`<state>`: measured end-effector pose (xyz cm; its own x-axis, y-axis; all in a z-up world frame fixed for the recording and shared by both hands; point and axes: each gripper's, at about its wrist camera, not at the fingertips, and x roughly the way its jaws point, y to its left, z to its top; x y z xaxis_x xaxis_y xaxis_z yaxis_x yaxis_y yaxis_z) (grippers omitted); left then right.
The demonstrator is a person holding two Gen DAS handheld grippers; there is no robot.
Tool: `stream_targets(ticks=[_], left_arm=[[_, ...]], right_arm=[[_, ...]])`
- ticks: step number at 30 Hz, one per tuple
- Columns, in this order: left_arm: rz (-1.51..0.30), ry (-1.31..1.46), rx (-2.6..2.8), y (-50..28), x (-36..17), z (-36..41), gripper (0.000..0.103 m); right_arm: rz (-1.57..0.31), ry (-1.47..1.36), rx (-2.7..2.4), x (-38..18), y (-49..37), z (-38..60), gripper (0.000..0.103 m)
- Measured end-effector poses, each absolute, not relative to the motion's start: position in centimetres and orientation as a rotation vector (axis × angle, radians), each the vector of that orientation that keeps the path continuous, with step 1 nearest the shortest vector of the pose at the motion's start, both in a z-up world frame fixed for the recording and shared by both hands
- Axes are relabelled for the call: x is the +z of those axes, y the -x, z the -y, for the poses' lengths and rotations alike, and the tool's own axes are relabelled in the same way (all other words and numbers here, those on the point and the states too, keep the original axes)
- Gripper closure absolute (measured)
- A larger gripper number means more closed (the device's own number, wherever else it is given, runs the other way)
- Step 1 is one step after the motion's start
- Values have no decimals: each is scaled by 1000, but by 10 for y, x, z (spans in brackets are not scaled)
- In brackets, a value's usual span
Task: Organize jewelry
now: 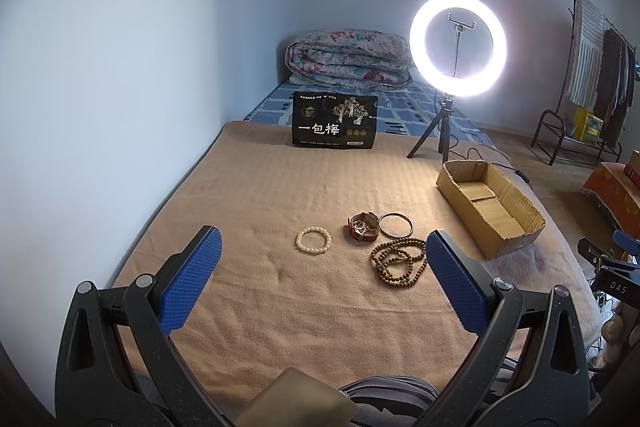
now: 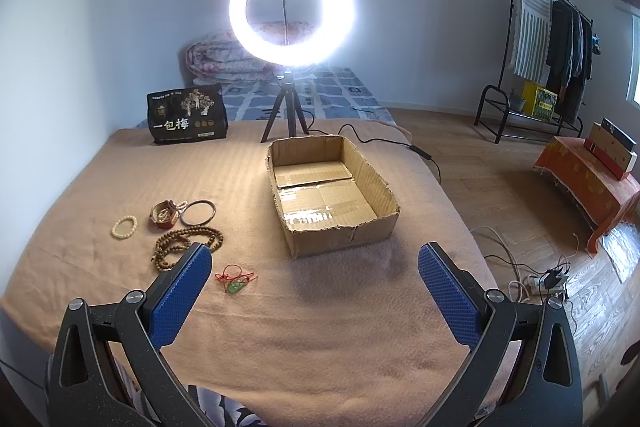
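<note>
Hovering above the bed [image 1: 260, 195], the left hand-held gripper [image 1: 320, 247] sits released, its blue pads [image 1: 188, 283] spread wide with nothing between them. Ahead of it on the tan blanket [image 2: 340, 327] lies the jewelry: a white bracelet [image 1: 313, 240] on the left, well apart from the rest, then a red strap [image 1: 362, 227] coiled with pale beads inside, and a thin bangle [image 1: 395, 224] just beside it on the right. Nearer, the brown beads [image 1: 398, 261] sprawl in loops, their right edge hidden behind the gripper's right pad. Over on the other side, the right hand-held gripper [image 2: 315, 263] is released too, fingers wide, holding nothing, aimed at the cardboard box [image 2: 340, 235] that stands open just beyond it. A red cord [image 2: 236, 277] with a green pendant lies near that gripper's left pad, between the brown beads and the box. Farther back, a lit ring light [image 2: 291, 9] stands on its tripod behind the box, a black bag [image 2: 186, 119] to its left, a folded quilt [image 1: 348, 57] at the bed's far end.
</note>
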<state>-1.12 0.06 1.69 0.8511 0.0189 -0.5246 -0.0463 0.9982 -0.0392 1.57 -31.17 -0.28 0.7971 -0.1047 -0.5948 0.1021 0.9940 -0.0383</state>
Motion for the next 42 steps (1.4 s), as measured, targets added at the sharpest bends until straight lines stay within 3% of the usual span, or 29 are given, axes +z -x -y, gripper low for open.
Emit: stream_targets(ticks=[19, 42], left_arm=[[-569, 50, 27, 6, 9, 3, 0], [-678, 42, 7, -61, -29, -14, 0]], right_arm=[[-651, 15, -121, -7, -28, 314, 0], [-710, 82, 10, -32, -81, 288, 1]])
